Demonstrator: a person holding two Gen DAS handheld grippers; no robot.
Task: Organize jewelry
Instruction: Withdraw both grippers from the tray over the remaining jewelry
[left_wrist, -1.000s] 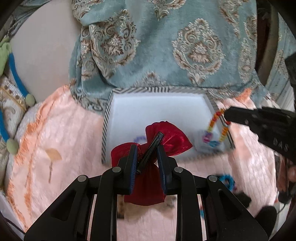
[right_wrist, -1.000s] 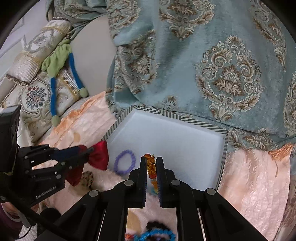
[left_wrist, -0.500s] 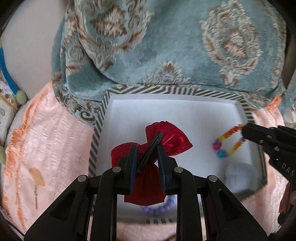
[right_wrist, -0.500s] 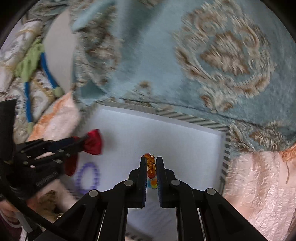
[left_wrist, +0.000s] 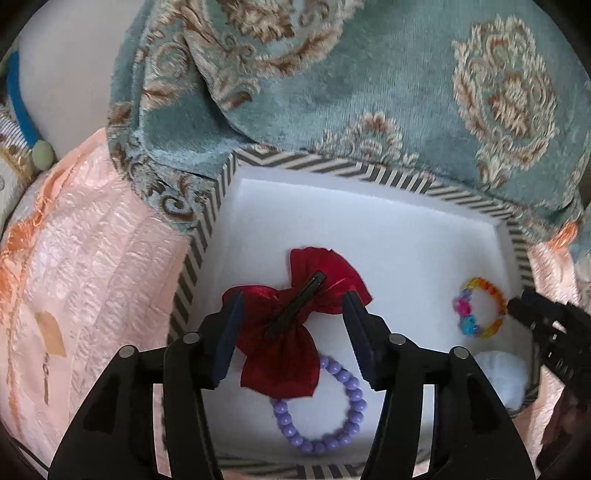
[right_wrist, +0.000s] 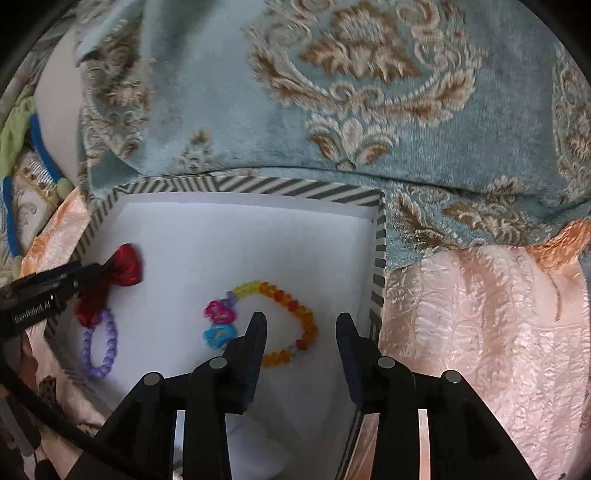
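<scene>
Now the red bow hair clip (left_wrist: 295, 314) lies inside the striped box (left_wrist: 199, 258), overlapping the purple bead bracelet (left_wrist: 321, 417) at the box's near edge. The left gripper (left_wrist: 291, 317) hangs over the bow; its jaws have just been opening and stand wide, the bow between them but unpressed. Toward the box's right wall lies the rainbow bead bracelet (right_wrist: 273, 321). The right gripper (right_wrist: 301, 332) has just been parting its jaws above it, gripping nothing. Behind the box lies a teal damask blanket (right_wrist: 332, 110); the box rests on a peach bedspread (right_wrist: 480, 314).
</scene>
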